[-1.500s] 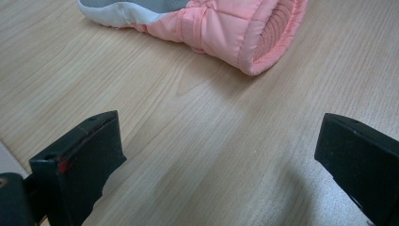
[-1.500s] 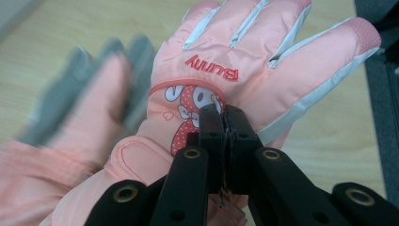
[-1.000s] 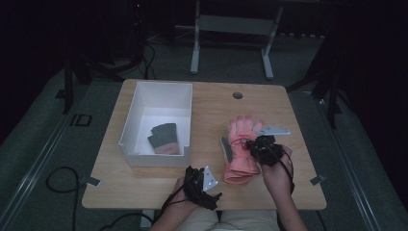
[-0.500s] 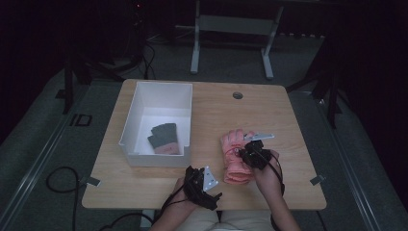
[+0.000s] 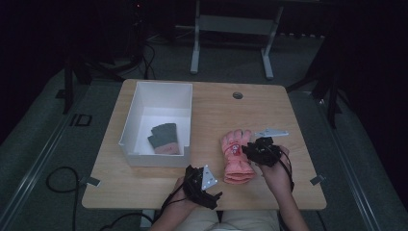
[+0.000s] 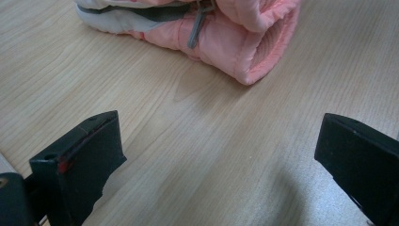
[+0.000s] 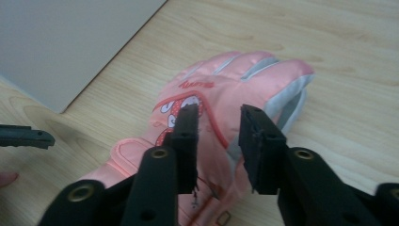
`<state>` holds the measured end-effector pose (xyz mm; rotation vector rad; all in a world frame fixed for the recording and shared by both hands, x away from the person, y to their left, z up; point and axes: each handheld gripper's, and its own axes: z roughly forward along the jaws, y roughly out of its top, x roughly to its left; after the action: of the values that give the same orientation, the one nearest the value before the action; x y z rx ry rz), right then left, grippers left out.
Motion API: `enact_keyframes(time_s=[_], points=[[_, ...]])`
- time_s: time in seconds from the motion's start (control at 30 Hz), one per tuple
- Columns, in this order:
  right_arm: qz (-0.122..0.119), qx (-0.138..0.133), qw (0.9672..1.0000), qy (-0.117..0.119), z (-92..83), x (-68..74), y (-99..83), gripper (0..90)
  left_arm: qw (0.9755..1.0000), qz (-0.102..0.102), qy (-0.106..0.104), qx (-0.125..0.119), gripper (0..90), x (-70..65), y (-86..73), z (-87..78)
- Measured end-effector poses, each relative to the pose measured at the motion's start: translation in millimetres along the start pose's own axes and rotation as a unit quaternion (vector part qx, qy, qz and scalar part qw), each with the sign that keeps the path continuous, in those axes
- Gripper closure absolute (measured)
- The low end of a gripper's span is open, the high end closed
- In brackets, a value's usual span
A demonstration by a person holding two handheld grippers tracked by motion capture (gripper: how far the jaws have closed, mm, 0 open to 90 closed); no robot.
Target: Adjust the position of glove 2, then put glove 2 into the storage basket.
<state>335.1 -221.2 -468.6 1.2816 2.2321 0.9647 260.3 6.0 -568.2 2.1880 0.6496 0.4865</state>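
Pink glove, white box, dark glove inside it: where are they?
Pink glove (image 5: 235, 154), high view, back of the hand.
White box (image 5: 185, 120), high view, right wall.
Dark glove (image 5: 162, 134), high view, its middle.

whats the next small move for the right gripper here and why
Probably lift the right gripper clear of the pink glove. Its jaws have just been opening and stand apart above the glove, which lies flat on the table beside the white box; a re-grip looks needed to carry it there.
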Motion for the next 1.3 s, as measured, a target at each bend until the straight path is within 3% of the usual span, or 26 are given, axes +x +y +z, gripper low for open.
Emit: enact_keyframes(time_s=[0.33,0.53,0.67,0.8,0.83,0.87,1.03,1.1,1.2,1.3], points=[[-0.015,-0.022,0.9996,0.002,-19.0,-11.7,0.1,62.3,0.9998,0.01,-0.012,-0.01,2.3,-2.6,6.8,-5.4],[-0.034,-0.031,0.9989,-0.001,-25.6,-27.8,-1.0,59.7,0.9984,0.015,-0.022,-0.05,3.5,-4.7,31.6,-26.1],[-0.055,-0.04,0.9977,-0.003,-29.5,-36.6,-3.5,60.0,0.9976,0.008,-0.041,-0.055,4.8,-3.2,50.5,-32.7],[-0.058,-0.052,0.997,-0.001,-30.8,-39.9,-4.2,61.7,0.9971,-0.023,-0.044,-0.058,6.2,7.1,70.7,-36.0],[-0.056,-0.057,0.9968,0.0,-30.5,-39.7,-4.0,62.2,0.9971,-0.023,-0.044,-0.058,7.1,7.1,70.7,-36.0],[-0.056,-0.059,0.9967,0.004,-29.4,-38.9,-3.3,62.5,0.9972,-0.038,-0.037,-0.053,11.2,14.1,82.9,-36.2],[-0.062,-0.066,0.9958,0.007,-20.9,-32.4,1.6,64.5,0.9971,-0.056,-0.017,-0.047,19.5,35.6,108.6,-24.2],[-0.062,-0.063,0.9961,0.008,-15.2,-31.0,2.7,64.3,0.9949,-0.087,-0.017,-0.047,25.5,46.2,111.5,-13.6],[-0.054,-0.06,0.9967,0.01,-6.6,-29.7,2.6,60.1,0.9911,-0.129,-0.024,-0.019,29.1,59.8,108.4,6.7],[-0.045,-0.054,0.9974,0.015,4.0,-27.9,2.6,55.7,0.9893,-0.145,-0.016,0.0,29.0,63.7,102.4,23.7]])
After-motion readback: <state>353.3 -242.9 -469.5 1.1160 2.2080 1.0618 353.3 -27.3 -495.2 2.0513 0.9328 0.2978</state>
